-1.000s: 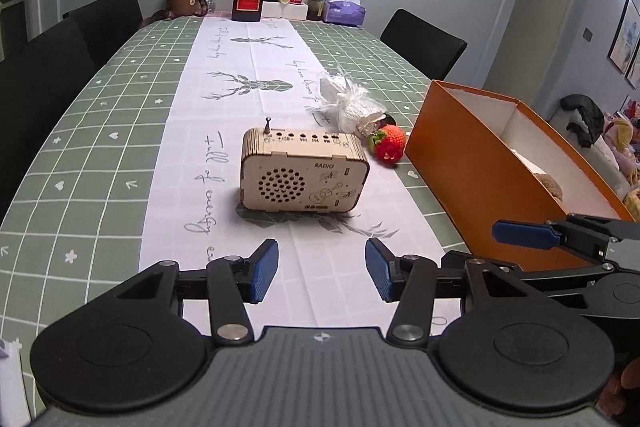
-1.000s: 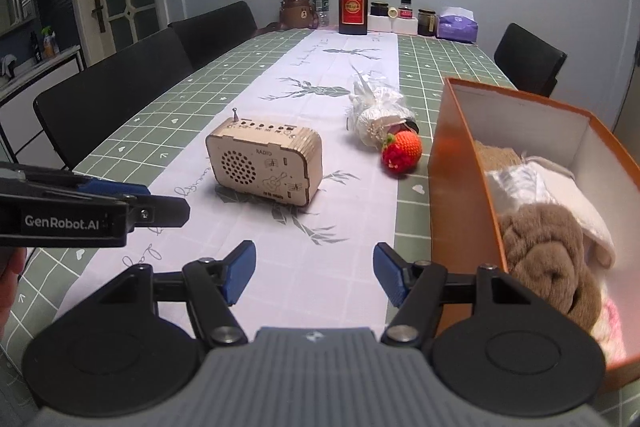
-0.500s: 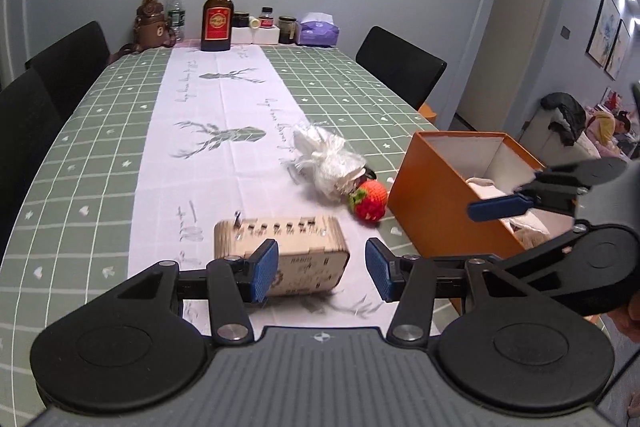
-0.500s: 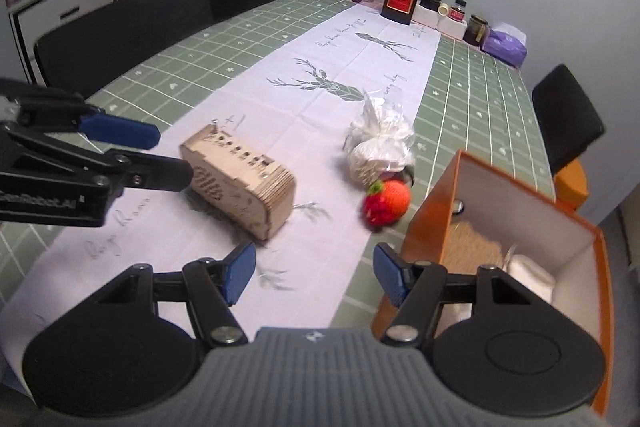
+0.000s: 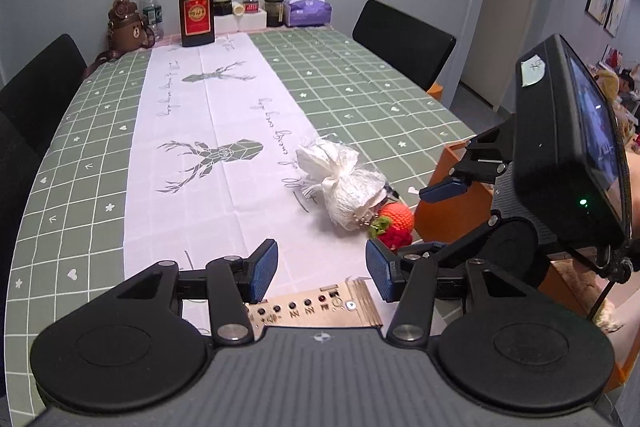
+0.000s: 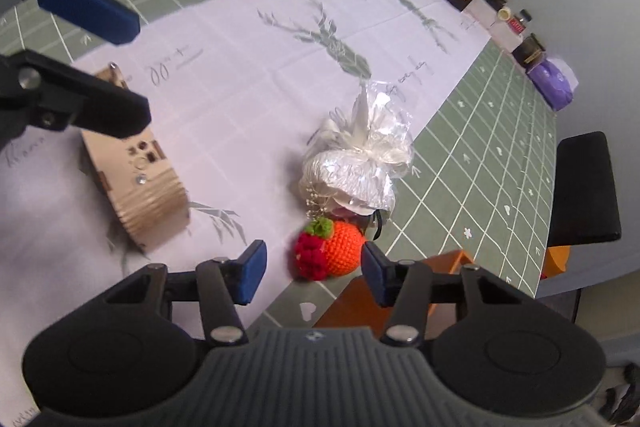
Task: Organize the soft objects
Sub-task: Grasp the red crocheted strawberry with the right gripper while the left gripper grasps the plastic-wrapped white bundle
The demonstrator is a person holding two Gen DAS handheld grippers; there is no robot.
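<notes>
Two soft bits left on the green checked tablecloth [image 6: 480,131]: the crocheted orange-and-red strawberry [image 6: 332,251], and at its 12 o'clock a white plastic-wrapped bundle [image 6: 356,163]. Right gripper [image 6: 312,267] has just been narrowing, empty, hovering over the strawberry; left gripper [image 5: 322,269] spread, empty. Next: drop, pinch, carry to the orange cardboard box [image 6: 400,275].

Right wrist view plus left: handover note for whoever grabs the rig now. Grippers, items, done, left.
Right gripper: jaws have just been closing, not yet gripping; crocheted strawberry lies just ahead of the tips, on the table.
Left gripper: open, empty, over the wooden radio.
White wrapped bundle sits beside the strawberry, touching or nearly so.
Orange box at the right table edge; its contents are hardly visible here.
Done: neither of these two is in the box.
Left: probably grab the strawberry, box it, then the bundle.
</notes>
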